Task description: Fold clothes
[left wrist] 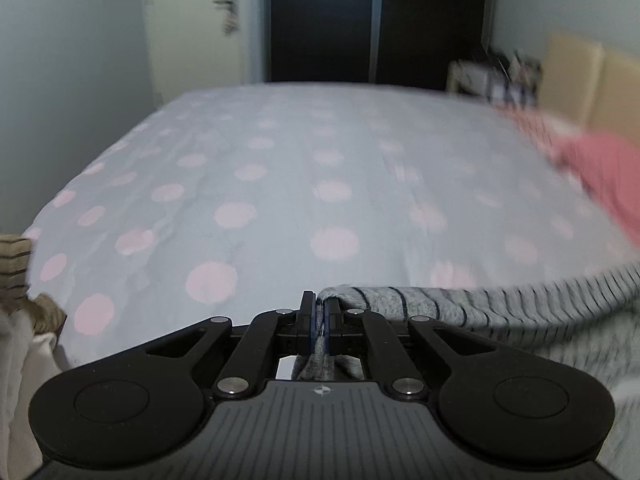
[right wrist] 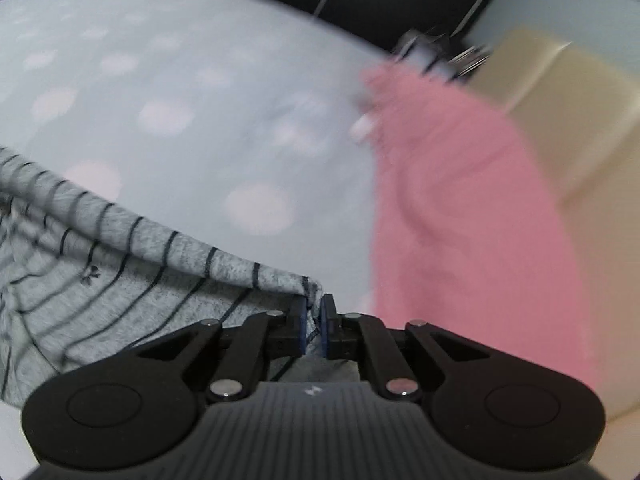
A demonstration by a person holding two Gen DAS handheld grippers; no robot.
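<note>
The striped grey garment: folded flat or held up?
Held up: the left hand-held gripper and right hand-held gripper each pinch the striped grey garment.

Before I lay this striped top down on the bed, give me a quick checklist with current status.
1. Left gripper clamped on the grey striped top: ok.
2. Right gripper clamped on its other corner: ok.
3. Edge between the grippers taut: cannot tell, it sags somewhat.
4. Polka-dot bedcover free ahead: ok.
5. Pink garment clear of the landing spot: not ok, it lies close on the right.
6. Views sharp: not ok, motion blur.
</note>
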